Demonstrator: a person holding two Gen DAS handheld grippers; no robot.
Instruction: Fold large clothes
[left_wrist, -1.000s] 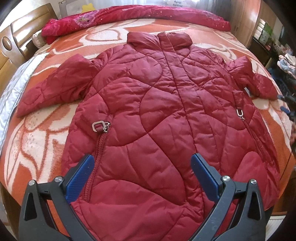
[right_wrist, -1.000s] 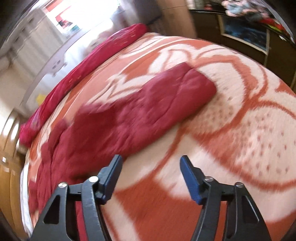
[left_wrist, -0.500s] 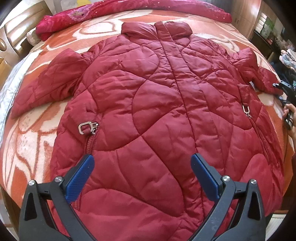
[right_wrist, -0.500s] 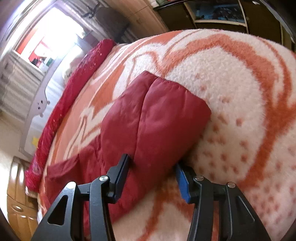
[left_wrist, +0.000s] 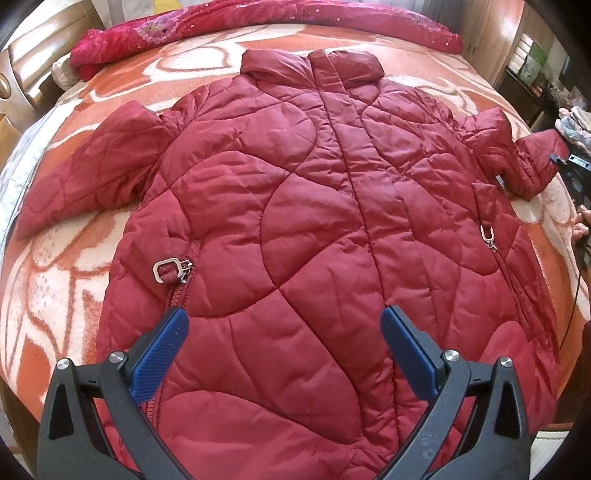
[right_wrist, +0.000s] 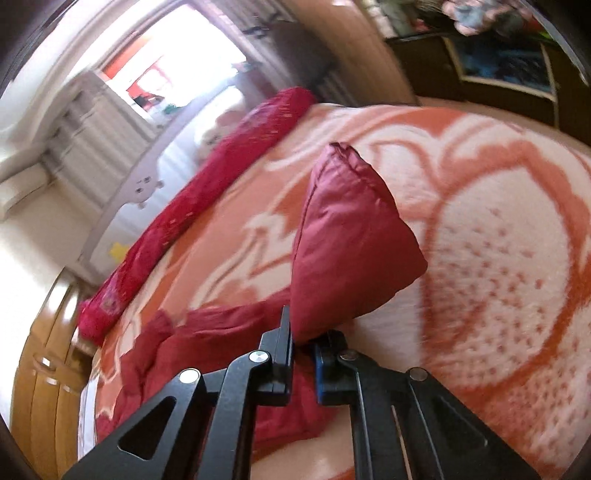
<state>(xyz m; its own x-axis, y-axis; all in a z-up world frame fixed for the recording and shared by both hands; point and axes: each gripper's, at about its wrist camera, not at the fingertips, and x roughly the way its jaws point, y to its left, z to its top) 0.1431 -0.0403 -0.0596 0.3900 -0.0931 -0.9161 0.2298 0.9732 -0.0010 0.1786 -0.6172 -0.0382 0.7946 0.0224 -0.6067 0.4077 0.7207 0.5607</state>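
Slick quilted red coat (left_wrist: 295, 240): puffy, compressible, likely slippery. Right tongs (right_wrist: 303, 343) pinch sleeve cuff (right_wrist: 351, 240); left tongs (left_wrist: 284, 332) wide open, empty.

I can read no text, label, brand or number in either of my views. The boxes on the shelf (left_wrist: 532, 62) at the upper right of my left view carry markings too small to make out, and my right view is blurred.
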